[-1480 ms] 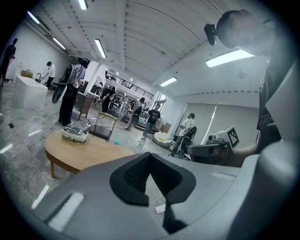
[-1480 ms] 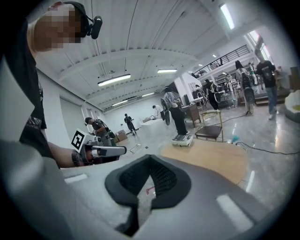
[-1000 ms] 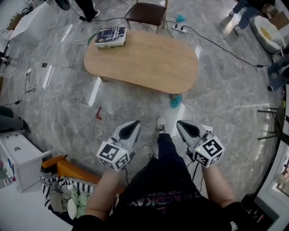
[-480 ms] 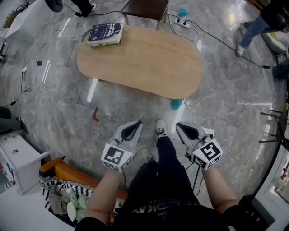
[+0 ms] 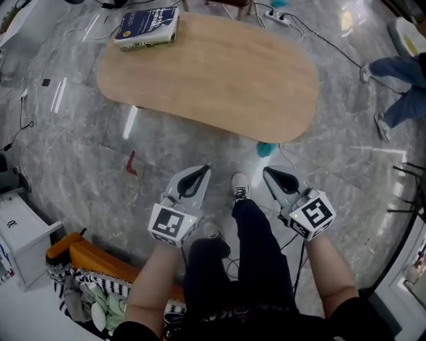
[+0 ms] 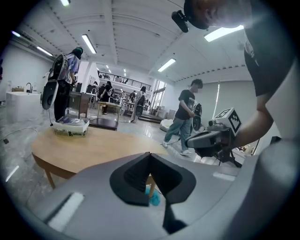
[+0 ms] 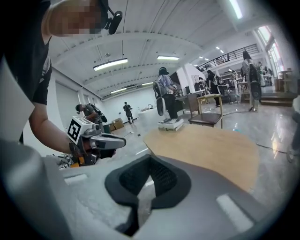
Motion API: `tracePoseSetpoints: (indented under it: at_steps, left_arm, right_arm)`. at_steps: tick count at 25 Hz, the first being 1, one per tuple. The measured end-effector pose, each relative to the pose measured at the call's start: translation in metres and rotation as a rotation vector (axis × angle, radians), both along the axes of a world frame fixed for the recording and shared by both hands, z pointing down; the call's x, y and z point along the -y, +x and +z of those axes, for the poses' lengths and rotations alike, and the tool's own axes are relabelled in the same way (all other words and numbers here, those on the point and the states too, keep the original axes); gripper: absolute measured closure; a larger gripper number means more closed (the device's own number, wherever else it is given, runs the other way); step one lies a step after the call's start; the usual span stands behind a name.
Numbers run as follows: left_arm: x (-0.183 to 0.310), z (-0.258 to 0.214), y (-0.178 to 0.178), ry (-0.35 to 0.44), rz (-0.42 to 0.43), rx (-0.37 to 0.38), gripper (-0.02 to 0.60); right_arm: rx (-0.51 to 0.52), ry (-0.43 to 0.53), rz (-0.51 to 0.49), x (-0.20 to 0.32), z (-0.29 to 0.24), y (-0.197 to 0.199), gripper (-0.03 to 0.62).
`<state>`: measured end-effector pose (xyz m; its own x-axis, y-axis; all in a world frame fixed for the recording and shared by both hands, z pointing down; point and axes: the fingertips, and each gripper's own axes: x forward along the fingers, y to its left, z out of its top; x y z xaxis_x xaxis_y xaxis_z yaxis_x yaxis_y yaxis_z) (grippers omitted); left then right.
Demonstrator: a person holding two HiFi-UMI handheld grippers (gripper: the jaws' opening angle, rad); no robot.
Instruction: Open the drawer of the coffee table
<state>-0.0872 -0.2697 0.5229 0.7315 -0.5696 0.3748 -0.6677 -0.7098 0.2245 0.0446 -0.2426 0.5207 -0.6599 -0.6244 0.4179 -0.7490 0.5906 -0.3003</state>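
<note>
The oval wooden coffee table [image 5: 219, 73] stands ahead of me on the grey marble floor; it also fills the left gripper view [image 6: 89, 150] and the right gripper view [image 7: 211, 147]. No drawer shows from any view. My left gripper [image 5: 203, 170] is shut and empty, held a short way off the table's near edge. My right gripper [image 5: 267, 171] is shut and empty too, beside it, with my leg and shoe [image 5: 239, 186] between them. From each gripper view the other gripper shows: the right one [image 6: 190, 140] and the left one [image 7: 123, 139].
A blue book [image 5: 146, 25] lies on the table's far left corner. A teal object [image 5: 266, 149] sits on the floor under the near edge. Cables and a power strip [image 5: 278, 16] lie behind the table. An orange thing and striped cloth [image 5: 86, 266] are at my left. A person [image 5: 399, 73] walks at right.
Both grippers have come down and the table has come nearer in the head view; it now fills more of the picture. Both grippers stay shut.
</note>
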Motion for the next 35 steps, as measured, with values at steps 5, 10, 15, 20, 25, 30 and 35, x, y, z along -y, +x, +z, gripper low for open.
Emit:
tracePoseSetpoints:
  at_steps: [5,10,15,20,25,30,35]
  left_arm:
    - [0.000,0.074,-0.010,-0.007,0.013,0.014,0.583]
    - [0.011,0.129,-0.010,0.017,0.022,-0.005,0.583]
    - [0.022,0.187,-0.004,0.062,0.056,-0.010,0.583]
    - [0.034,0.245,0.010,0.120,0.106,-0.003,0.583]
    - [0.043,0.289,0.021,0.145,0.118,-0.045,0.583]
    - [0.040,0.319,0.021,0.171,0.132,-0.068,0.583]
    - [0.044,0.330,0.018,0.182,0.130,-0.091,0.583]
  right_arm:
    - [-0.008,0.005,0.018,-0.002,0.074,-0.009,0.594]
    - [-0.017,0.032,0.040,0.001,0.132,-0.003,0.594]
    - [-0.029,0.071,0.079,0.005,0.193,0.012,0.594]
    - [-0.046,0.130,0.141,0.013,0.255,0.035,0.594]
    - [-0.036,0.164,0.213,0.018,0.300,0.060,0.594]
    - [-0.049,0.201,0.261,0.014,0.322,0.073,0.594]
    - [-0.058,0.199,0.325,0.013,0.337,0.089,0.594]
